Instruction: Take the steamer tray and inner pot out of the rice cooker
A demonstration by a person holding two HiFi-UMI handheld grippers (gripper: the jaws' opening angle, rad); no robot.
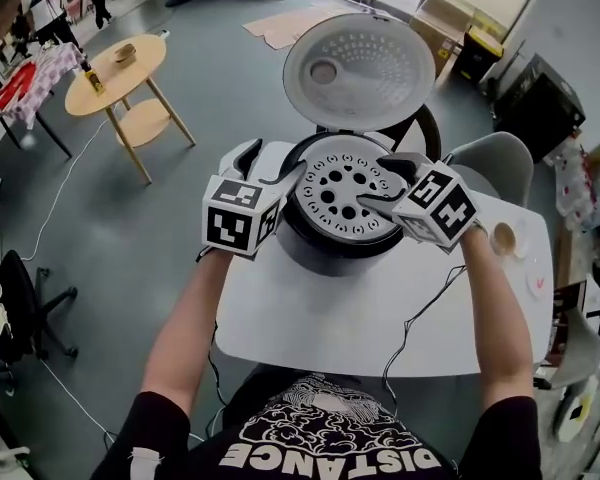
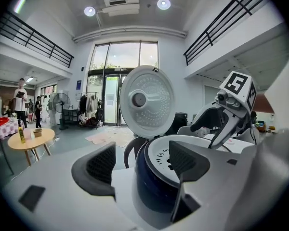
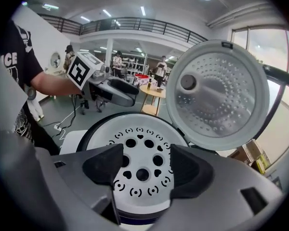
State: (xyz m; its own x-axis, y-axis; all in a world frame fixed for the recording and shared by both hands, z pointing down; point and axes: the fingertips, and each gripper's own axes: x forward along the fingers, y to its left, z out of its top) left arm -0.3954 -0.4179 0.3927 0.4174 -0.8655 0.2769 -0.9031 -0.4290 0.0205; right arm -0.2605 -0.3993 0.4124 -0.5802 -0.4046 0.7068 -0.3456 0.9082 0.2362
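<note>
White and perforated, the tray (image 1: pixel 345 200) sits in the cooker (image 1: pixel 310 256) at the tabletop's (image 1: pixel 320 328) far edge, lid (image 1: pixel 360 71) up. My left tool (image 1: pixel 264 166) gapes astride the cooker's left rim. My right tool (image 1: pixel 378 182) hangs wide over the tray's right side. Neither grips anything. Nothing is out yet: tray first, then the pot, which I judge lies hidden beneath.

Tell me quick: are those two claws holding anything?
Left gripper: open, straddling the rice cooker rim.
Right gripper: open above the steamer tray.
</note>
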